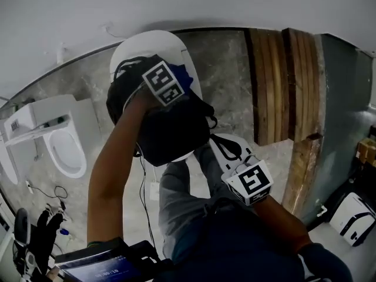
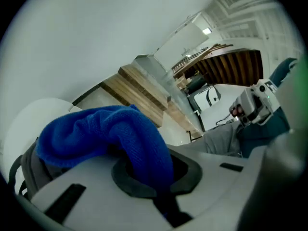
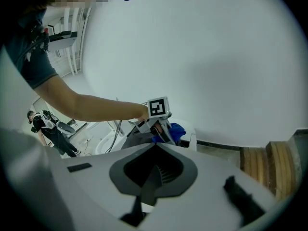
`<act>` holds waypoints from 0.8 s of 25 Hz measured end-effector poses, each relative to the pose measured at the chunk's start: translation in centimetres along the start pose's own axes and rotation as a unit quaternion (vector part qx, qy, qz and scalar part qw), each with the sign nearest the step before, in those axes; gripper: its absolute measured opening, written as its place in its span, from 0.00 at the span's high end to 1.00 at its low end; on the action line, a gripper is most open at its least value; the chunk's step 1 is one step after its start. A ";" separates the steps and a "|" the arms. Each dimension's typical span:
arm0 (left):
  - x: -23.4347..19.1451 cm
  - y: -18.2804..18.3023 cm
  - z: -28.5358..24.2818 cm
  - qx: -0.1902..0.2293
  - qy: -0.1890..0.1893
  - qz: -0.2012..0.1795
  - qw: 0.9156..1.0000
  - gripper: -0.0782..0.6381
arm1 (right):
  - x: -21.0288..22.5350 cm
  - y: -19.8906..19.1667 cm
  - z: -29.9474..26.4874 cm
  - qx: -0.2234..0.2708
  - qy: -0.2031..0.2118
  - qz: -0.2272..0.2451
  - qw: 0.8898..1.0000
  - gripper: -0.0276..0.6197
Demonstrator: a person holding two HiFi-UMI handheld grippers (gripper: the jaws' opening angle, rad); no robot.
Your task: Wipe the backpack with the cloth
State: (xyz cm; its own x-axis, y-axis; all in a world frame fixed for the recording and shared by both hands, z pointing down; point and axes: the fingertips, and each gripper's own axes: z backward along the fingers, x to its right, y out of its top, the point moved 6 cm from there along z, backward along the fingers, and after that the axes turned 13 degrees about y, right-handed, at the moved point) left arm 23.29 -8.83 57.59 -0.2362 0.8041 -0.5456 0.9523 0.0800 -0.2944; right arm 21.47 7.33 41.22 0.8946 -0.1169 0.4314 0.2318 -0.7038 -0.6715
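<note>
Blue cloth (image 2: 103, 134) was seen pinched in the left gripper (image 2: 161, 179). Its jaws were closed on one fold, while the rest bulged out ahead of them in a thick roll. In the head view this gripper was held at the twelve o'clock edge of the black backpack (image 1: 173, 131). The cloth showed just beside the marker cube, at about one o'clock of it. Whether the cloth pressed on the bag's fabric could not be told.

The backpack was set on a white rounded seat (image 1: 147, 43), which it covered from the middle down to six o'clock. The right gripper (image 3: 154, 177) was found at four o'clock of the backpack, near it. Its jaws were pressed together, with only a dark strip seen along their line. It could not be settled whether that strip was a strap.

A white toilet (image 1: 61, 143) was seen at nine o'clock on the grey marbled floor. Brown wooden slats (image 1: 282, 81) were ranged at two o'clock.
</note>
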 end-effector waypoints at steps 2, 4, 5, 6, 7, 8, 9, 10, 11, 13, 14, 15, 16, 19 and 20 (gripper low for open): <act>2.3 -0.3 -0.2 -0.015 -0.001 -0.014 1.000 0.87 | 0.6 -0.5 0.7 0.003 -0.007 -0.007 1.000 0.96; 5.2 -1.2 -1.1 -0.041 -0.016 -0.025 0.999 0.87 | 1.2 -0.9 1.5 0.008 -0.015 -0.014 1.000 0.96; 6.5 -2.1 -1.9 -0.068 -0.004 -0.041 0.997 0.87 | 1.5 -1.1 2.0 0.011 -0.018 -0.016 1.000 0.96; 7.7 -3.1 -2.7 -0.104 0.020 -0.063 0.992 0.87 | 1.7 -1.2 2.3 0.013 -0.022 -0.019 1.000 0.96; 8.9 -4.0 -3.5 -0.135 0.041 -0.082 0.987 0.87 | 1.9 -1.3 2.7 0.015 -0.025 -0.020 0.999 0.96; 10.3 -4.2 -4.2 -0.141 0.038 -0.088 0.985 0.87 | 2.0 -1.4 2.9 0.017 -0.027 -0.021 0.999 0.95; 12.0 -3.7 -4.9 -0.117 0.008 -0.076 0.990 0.87 | 2.1 -1.5 3.1 0.018 -0.029 -0.021 0.999 0.96; 13.8 -3.0 -5.8 -0.078 -0.040 -0.050 0.995 0.87 | 2.1 -1.6 3.2 0.019 -0.029 -0.021 0.999 0.96; 15.7 -2.8 -7.1 -0.050 -0.084 -0.026 0.995 0.87 | 2.0 -1.6 3.2 0.019 -0.029 -0.019 0.999 0.95; 18.4 -4.4 -11.0 -0.049 -0.101 -0.012 0.994 0.87 | 1.8 -1.6 3.2 0.015 -0.027 -0.018 0.999 0.95; 19.0 -5.7 -13.3 -0.050 -0.081 -0.004 0.995 0.87 | 1.7 -1.6 3.1 0.013 -0.026 -0.017 0.999 0.96; 18.9 -6.8 -15.2 -0.030 -0.057 0.028 0.998 0.87 | 1.5 -1.6 3.0 0.012 -0.024 -0.015 1.000 0.95; 18.3 -7.4 -16.3 0.018 -0.036 0.089 0.995 0.87 | 1.4 -1.6 2.9 0.010 -0.023 -0.014 1.000 0.95; 15.9 -7.4 -14.9 0.200 0.008 0.315 0.928 0.87 | 1.4 -1.8 2.8 0.005 -0.020 -0.009 1.000 0.95; 15.5 -7.4 -14.1 0.231 0.020 0.350 0.908 0.87 | 1.5 -1.9 2.9 0.003 -0.021 -0.008 1.000 0.95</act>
State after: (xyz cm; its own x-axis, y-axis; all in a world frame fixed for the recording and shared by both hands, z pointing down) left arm 15.29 11.32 62.42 0.4115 0.5847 -0.6991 0.6812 -0.7069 -0.1903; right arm 23.49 10.48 41.41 0.9059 -0.0761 0.4166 0.2487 -0.7005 -0.6689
